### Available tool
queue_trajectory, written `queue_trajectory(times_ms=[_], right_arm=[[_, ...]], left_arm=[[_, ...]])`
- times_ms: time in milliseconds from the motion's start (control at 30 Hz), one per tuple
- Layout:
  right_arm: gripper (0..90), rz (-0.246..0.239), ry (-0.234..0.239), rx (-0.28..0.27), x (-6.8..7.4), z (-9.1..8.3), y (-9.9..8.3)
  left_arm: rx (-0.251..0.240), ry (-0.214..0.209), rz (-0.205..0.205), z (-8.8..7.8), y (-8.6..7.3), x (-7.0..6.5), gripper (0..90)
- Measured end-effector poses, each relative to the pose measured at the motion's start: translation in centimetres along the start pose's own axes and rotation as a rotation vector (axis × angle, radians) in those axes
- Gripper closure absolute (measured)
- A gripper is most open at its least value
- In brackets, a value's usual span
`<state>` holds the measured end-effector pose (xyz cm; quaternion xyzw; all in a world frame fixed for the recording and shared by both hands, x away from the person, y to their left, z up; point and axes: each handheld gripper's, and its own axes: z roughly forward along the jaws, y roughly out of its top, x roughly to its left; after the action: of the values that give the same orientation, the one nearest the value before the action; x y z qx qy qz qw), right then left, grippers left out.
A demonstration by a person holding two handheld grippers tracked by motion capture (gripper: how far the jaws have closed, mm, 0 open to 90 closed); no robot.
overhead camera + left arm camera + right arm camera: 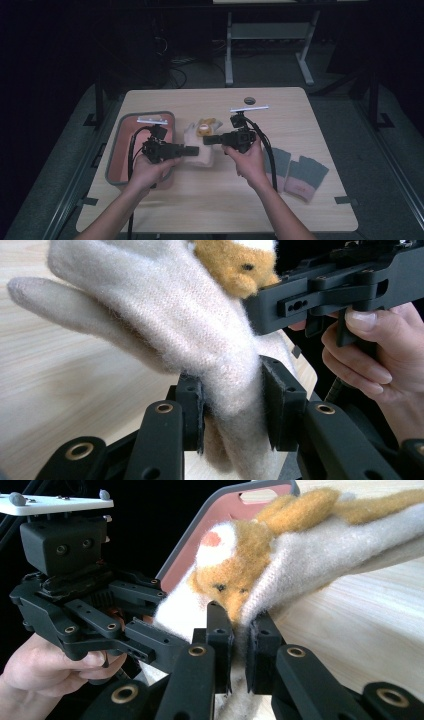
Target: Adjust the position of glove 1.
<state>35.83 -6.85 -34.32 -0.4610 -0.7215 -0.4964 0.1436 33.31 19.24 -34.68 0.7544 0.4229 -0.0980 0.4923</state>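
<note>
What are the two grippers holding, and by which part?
Both hold the cream glove. The left gripper clamps its knitted body near the cuff; the right gripper pinches an edge beside the orange animal patch.

A light wooden rectangular table (215, 197) carries everything. At about nine o'clock on its top sits a pink rectangular plastic bin with a grey rim (120, 131). At about four o'clock lie two grey knitted fingerless gloves with pink cuffs (297, 173), side by side. Near twelve o'clock a small round grey grommet (249, 101) sits in the board.
</note>
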Motion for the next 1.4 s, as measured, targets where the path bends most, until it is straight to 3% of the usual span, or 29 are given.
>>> queue_trajectory(times_ms=[667, 900, 1400], right_arm=[[82.7, -0.038, 0.040, 0.026, 2.6, 2.7, 2.0], [82.7, -0.055, 0.037, 0.042, 3.5, 3.5, 2.5], [82.7, -0.072, 0.060, 0.073, 4.4, 5.9, 3.4]], left_arm=[[-0.031, 0.024, -0.008, -4.1, 0.2, 0.9, 65.1], [-0.053, 0.021, -0.031, -5.0, -0.1, 1.2, 65.1], [-0.070, 0.044, -0.051, -7.2, -0.6, 2.5, 65.1]])
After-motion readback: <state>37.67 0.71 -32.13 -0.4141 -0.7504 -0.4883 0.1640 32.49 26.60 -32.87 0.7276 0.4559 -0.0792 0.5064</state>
